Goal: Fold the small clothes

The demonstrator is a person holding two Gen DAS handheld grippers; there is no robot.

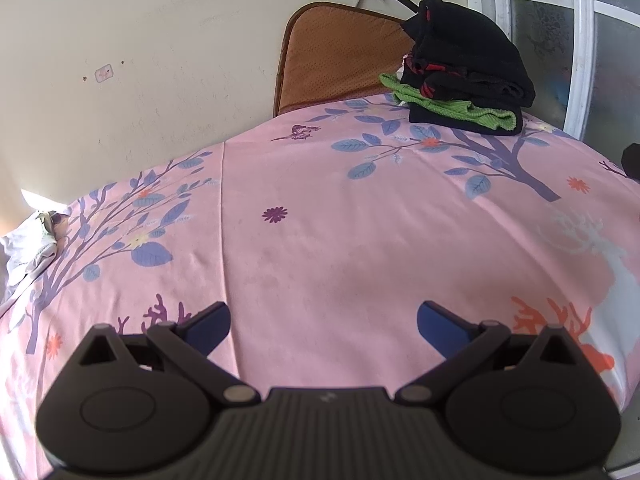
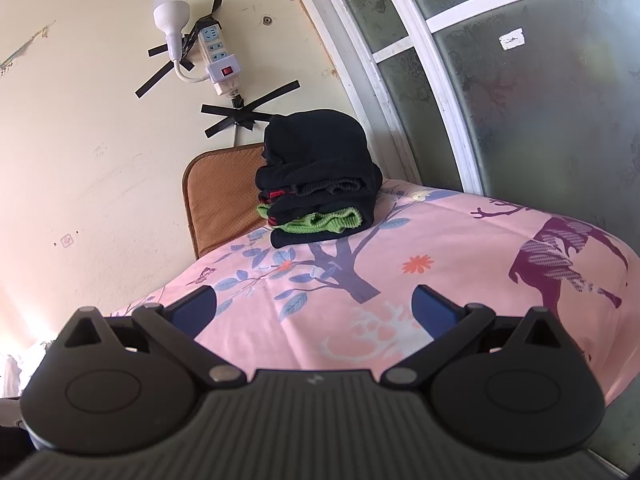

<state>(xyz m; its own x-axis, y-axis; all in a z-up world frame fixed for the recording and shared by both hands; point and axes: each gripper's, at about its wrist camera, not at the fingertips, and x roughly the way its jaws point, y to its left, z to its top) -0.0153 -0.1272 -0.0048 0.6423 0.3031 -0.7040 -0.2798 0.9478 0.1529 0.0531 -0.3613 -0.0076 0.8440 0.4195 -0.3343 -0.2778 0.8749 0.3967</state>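
On the pink printed sheet [image 1: 320,240], far corner by the wall: your stack [image 1: 464,72] of folded clothes. No brand or legible writing anywhere; the stickers on the window [image 2: 512,40] glass are too blurred to read.

Left gripper [image 1: 324,322]: jaws wide apart, nothing between the blue fingers [image 1: 210,326], poised over bare sheet. Right gripper [image 2: 314,310]: the same, spread wide and empty.

Room: between both grippers and the stack you have open, flat sheet. The bed's left edge runs along the wall; a brown mat [image 1: 340,56] stands against it just behind the stack. The window frame closes in the right side beyond the stack. A power strip [image 2: 218,60] with a bulb [image 2: 170,12] is taped to the wall above. A pale crumpled cloth [image 1: 32,248] lies off the sheet's left edge.

Stack: mostly black pieces, a green one [image 2: 324,222] sandwiched low, red trim showing on the left side. The top piece humps up, rounded and less flat than those below.
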